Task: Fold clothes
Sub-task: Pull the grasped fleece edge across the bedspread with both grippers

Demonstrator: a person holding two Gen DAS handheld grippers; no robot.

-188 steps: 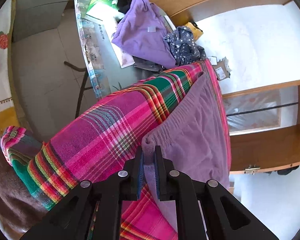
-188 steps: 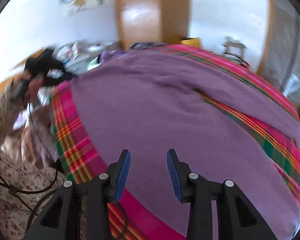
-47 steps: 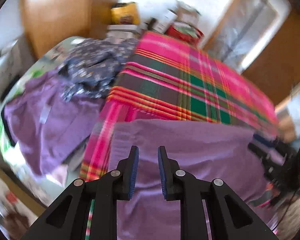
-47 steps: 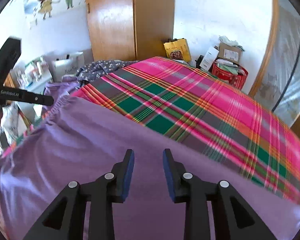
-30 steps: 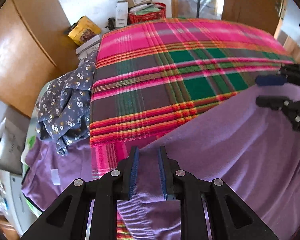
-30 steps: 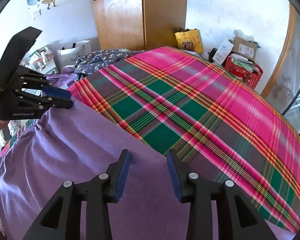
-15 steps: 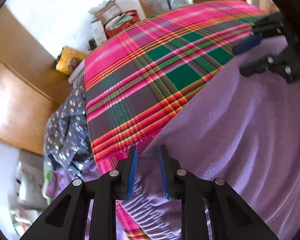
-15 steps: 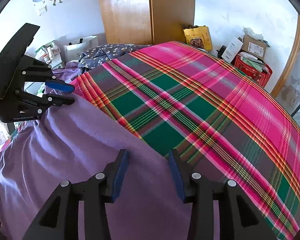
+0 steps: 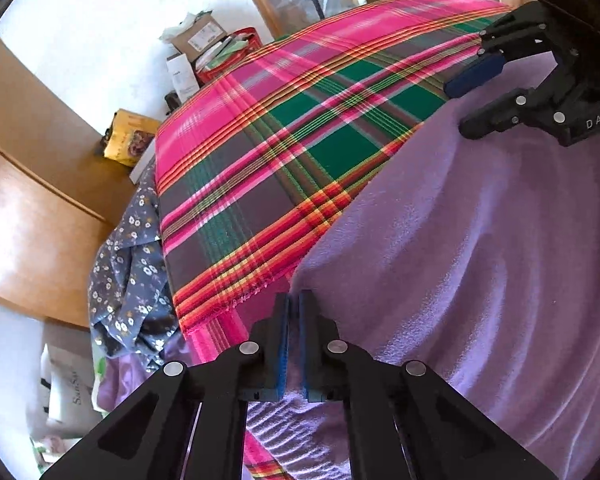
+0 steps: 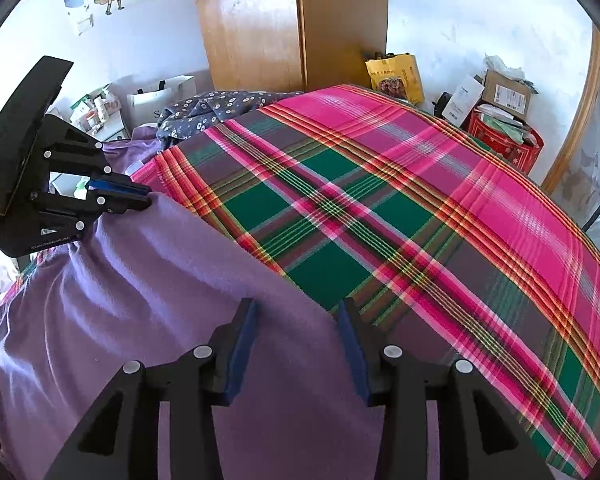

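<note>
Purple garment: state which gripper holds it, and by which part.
The left gripper is shut on the purple garment at its corner edge. The right gripper is open over it, holding nothing.

Right gripper (image 10: pixel 296 332) open over purple garment (image 10: pixel 148 300); plaid blanket (image 10: pixel 400 208) beyond.

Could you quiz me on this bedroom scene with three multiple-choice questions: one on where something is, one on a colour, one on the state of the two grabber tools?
1. Where does the floral garment lie?
A. past the plaid blanket's far corner, near the wardrobe
B. on the purple garment
C. in the red basket

2. What colour is the garment being folded?
A. green
B. purple
C. white

3. How do the left gripper's fingers stand?
A. wide apart
B. shut at the purple garment's edge
C. hidden

Answers: 1 A, it is bunched beyond the plaid blanket, by the wardrobe. 2 B, the cloth is purple. 3 B, almost no gap; the right gripper stands open.
</note>
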